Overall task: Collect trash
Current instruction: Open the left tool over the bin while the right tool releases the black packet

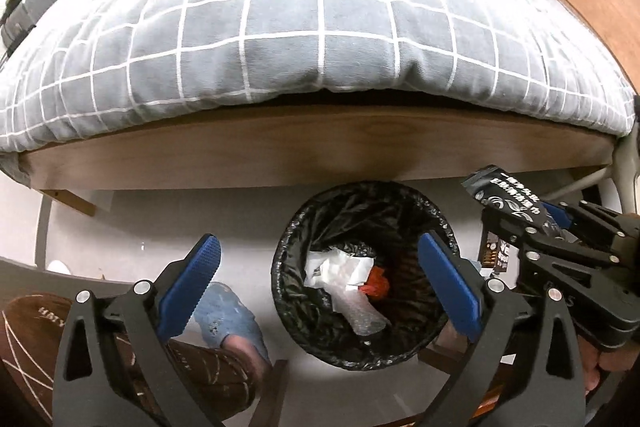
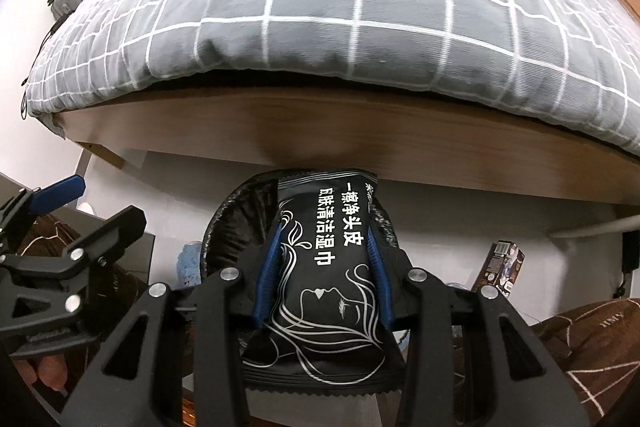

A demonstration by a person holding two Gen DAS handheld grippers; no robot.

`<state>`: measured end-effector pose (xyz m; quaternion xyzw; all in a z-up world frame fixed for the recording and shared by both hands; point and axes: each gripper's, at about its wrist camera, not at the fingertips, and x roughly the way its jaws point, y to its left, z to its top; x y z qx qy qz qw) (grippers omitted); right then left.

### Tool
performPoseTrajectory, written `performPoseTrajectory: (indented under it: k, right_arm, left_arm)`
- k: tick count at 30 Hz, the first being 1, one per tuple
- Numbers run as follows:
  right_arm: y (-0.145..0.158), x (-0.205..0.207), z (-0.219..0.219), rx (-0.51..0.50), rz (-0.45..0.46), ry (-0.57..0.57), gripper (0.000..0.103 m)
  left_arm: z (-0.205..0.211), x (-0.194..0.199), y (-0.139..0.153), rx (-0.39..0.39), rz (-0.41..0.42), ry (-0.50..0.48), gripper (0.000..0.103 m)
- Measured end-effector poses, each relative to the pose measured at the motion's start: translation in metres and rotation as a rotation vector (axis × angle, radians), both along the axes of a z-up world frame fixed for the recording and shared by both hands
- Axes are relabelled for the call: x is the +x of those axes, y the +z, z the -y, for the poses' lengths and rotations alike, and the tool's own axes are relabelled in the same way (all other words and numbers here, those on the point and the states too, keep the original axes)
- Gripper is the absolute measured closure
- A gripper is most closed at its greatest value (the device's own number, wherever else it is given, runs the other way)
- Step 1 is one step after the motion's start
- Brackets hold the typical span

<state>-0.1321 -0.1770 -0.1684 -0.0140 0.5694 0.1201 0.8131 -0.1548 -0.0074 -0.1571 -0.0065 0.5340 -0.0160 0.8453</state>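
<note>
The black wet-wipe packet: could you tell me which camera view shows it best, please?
The right wrist view: the black wet-wipe packet fills the centre, printed face legible, clamped by the right gripper. The left wrist view shows only its upper end, at the right edge beside the bin.

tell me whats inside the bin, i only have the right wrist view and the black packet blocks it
Observer: The bin holds crumpled white paper and a red scrap.
Operator: is my packet over the opening yet
Observer: From the left wrist view the black packet sits to the right of the rim, not over the opening.
Operator: left gripper busy?
Observer: No, the left gripper is open and empty, above the bin.
</note>
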Motion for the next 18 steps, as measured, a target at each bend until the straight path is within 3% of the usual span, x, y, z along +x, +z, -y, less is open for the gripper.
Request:
performPoseTrajectory:
  k: [6, 11, 13, 18]
  right_arm:
    - [-0.008, 0.002, -0.010, -0.004, -0.010, 0.023, 0.057]
    - [-0.011, 0.003, -0.015, -0.017, -0.017, 0.033, 0.047]
    - [-0.011, 0.002, -0.015, -0.021, -0.013, 0.031, 0.039]
    - [-0.009, 0.000, -0.018, -0.031, -0.005, 0.031, 0.031]
  left_arm:
    - [-0.010, 0.001, -0.002, -0.009, -0.008, 0.026, 0.006]
    - [-0.016, 0.004, -0.004, -0.051, -0.029, 0.055, 0.006]
    - [-0.014, 0.004, -0.005, -0.042, -0.024, 0.050, 0.006]
    - [-0.015, 0.002, -0.002, -0.041, -0.017, 0.051, 0.006]
